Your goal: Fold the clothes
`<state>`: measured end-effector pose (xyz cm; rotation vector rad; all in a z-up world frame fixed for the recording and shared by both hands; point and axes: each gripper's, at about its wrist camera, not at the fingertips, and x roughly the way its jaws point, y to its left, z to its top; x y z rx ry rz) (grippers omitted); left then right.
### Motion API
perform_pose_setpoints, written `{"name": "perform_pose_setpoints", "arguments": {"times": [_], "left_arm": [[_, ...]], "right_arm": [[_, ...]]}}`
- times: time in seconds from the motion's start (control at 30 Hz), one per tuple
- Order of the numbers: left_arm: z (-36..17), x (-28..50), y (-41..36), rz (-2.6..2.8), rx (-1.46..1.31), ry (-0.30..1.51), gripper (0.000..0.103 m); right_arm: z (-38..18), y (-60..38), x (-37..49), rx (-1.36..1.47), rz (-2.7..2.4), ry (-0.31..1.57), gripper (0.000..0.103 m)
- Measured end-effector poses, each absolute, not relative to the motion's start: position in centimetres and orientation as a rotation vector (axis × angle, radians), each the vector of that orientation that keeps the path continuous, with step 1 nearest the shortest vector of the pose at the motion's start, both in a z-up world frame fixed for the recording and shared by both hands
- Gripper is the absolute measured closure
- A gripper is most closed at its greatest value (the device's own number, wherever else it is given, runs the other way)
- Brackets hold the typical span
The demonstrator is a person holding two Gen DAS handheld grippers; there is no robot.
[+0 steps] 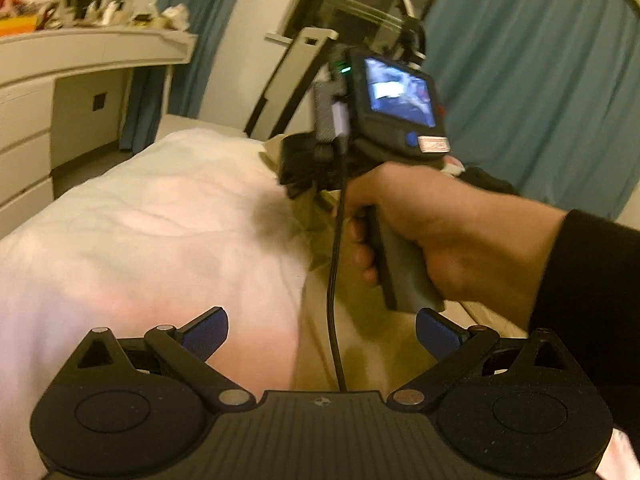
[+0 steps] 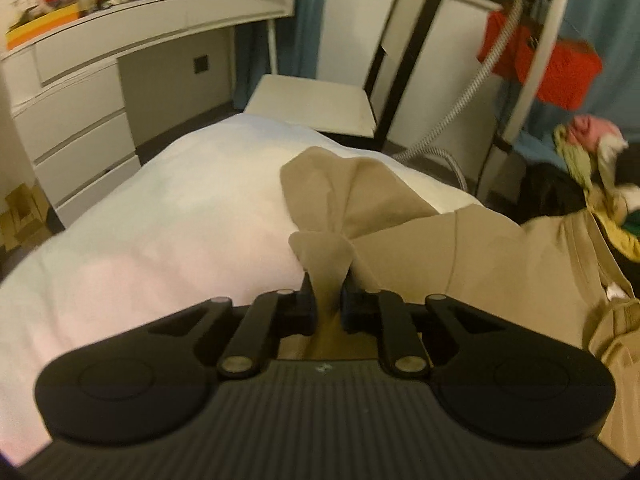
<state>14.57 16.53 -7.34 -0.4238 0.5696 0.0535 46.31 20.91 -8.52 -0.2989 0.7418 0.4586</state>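
Note:
A tan garment (image 2: 472,248) lies crumpled on the right part of the white bed (image 2: 180,216). My right gripper (image 2: 329,300) is shut on a bunched fold of the tan garment, which rises between its black pads. In the left wrist view the tan garment (image 1: 320,224) shows under the right hand's tool. A bare hand (image 1: 432,220) in a black sleeve holds that tool, whose lit screen faces me. My left gripper (image 1: 322,332) stands wide open low over the bed, with nothing between its blue pads (image 1: 206,334).
A white dresser (image 2: 76,116) with a cluttered top stands at the left. Blue curtains (image 1: 540,92) hang behind. A pile of mixed clothes (image 2: 592,176) lies at the right, beside a red bag (image 2: 552,64) on a rack. A black cable (image 1: 334,280) hangs from the right tool.

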Motion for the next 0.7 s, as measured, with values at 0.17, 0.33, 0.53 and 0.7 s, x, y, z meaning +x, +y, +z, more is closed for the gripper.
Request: {"name": "perform_pose_setpoints", "arguments": {"times": [0.17, 0.33, 0.53, 0.7], "left_arm": [[-7.1, 13.3, 16.5, 0.074, -0.43, 0.561, 0.002], [-6.1, 12.5, 15.3, 0.065, -0.382, 0.543, 0.002], [-5.9, 12.1, 13.9, 0.009, -0.355, 0.534, 0.002], [-6.7, 12.6, 12.4, -0.048, -0.323, 0.552, 0.002]], "right_arm": [[-7.4, 20.4, 45.2, -0.397, 0.424, 0.725, 0.09], [-5.6, 14.3, 45.3, -0.215, 0.387, 0.684, 0.09], [-6.8, 1.0, 45.4, 0.24, 0.216, 0.579, 0.09], [-10.6, -6.4, 43.3, 0.314, 0.086, 0.472, 0.09]]}}
